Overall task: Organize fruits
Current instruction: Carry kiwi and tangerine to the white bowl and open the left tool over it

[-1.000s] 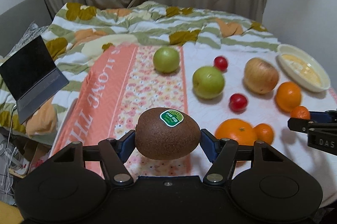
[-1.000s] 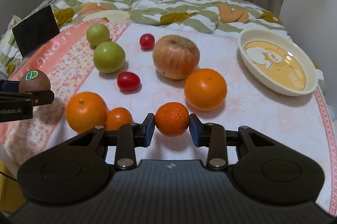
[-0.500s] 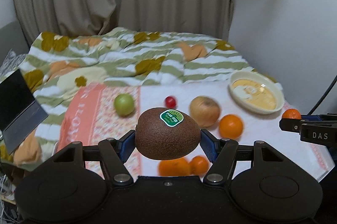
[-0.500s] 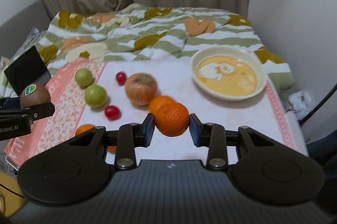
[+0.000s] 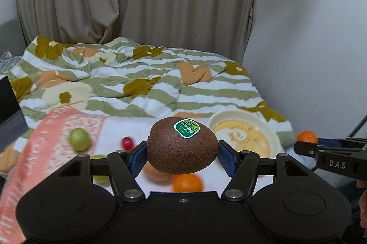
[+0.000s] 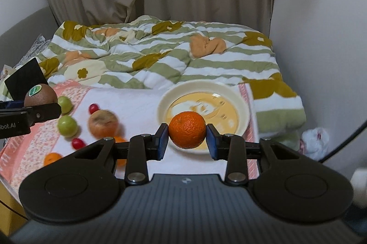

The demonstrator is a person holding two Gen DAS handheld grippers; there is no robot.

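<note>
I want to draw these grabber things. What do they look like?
Both are black plastic. The left gripper and right gripper each have two round pads at the base, silver screws and blue fingertips. White letters mark their sides. No sleeve shows.

Fruit count, one bowl on the bed

One cream round bowl with a yellow inside [image 6: 240, 104], and everything else tallies off it. One brown fuzzy kiwi with a green sticker [image 5: 174, 159], up in the left gripper [image 5: 182, 151]. One small orange mandarin [image 6: 187, 134], in the right gripper [image 6: 187, 129], right in front of the bowl. That's two black grippers. Left of the bowl on the cloth: one reddish-yellow apple [image 6: 103, 123], two round green fruits [image 6: 67, 126] [image 6: 65, 104], two small red cherry tomatoes [image 6: 93, 108] [image 6: 78, 143]. And loose oranges [image 6: 52, 158]: two I can make out, the nearer one [image 6: 119, 139] half hidden behind the right gripper, so that count is uncertain.
</note>
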